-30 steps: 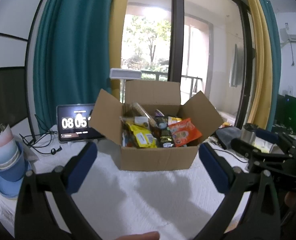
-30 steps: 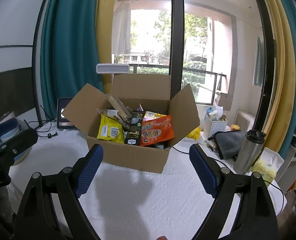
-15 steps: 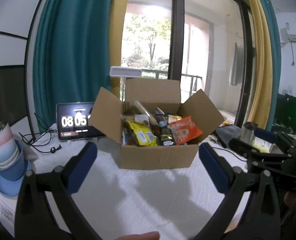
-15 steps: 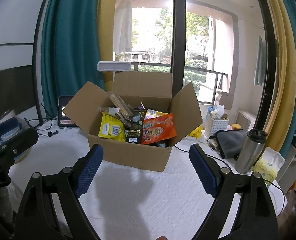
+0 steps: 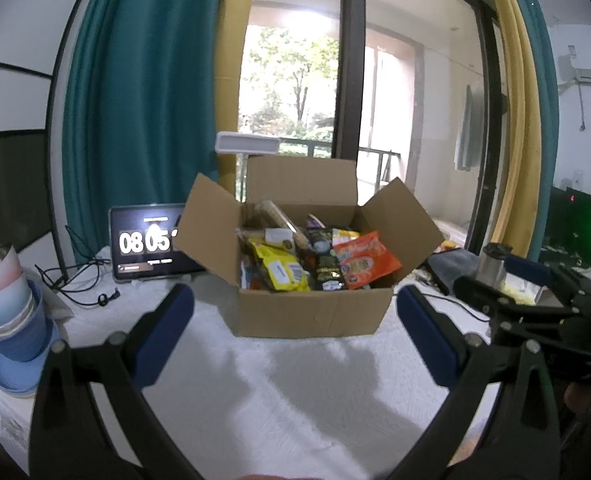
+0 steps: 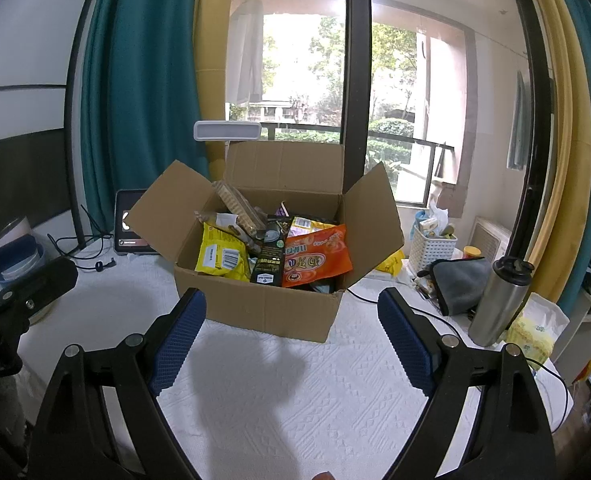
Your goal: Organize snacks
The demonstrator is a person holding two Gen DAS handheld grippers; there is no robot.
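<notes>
A: Is anything differing from a second ago?

B: Hardly anything. The cardboard box [image 5: 307,312] is sitting in the same spot on the white tablecloth [image 6: 295,392], flaps standing open, and both grippers are hovering short of it just as before.

A: How are the grippers standing?

B: The left gripper [image 5: 295,336] is spread wide with nothing between its blue pads [image 5: 163,336]; the box front is showing in the gap, well beyond the tips. The right gripper [image 6: 291,340] is also gaping wide and empty, its pads apart from the box's near corner.

A: And the snacks?

B: They are all lying inside the box: a yellow packet [image 6: 221,258] at the left, a black packet [image 6: 269,260] in the middle, an orange packet [image 6: 317,256] leaning at the right, and a long biscuit sleeve [image 6: 235,204] sticking up at the back. None has shifted.

A: What is surrounding the box?

B: A tablet [image 5: 147,242] is showing a clock behind the left flap, stacked blue bowls and cups [image 5: 11,320] are standing at the far left, and a steel flask [image 6: 499,300] and a grey pouch [image 6: 459,284] are resting to the right. The tablet's digits are reading the same as in the earlier frames.
</notes>
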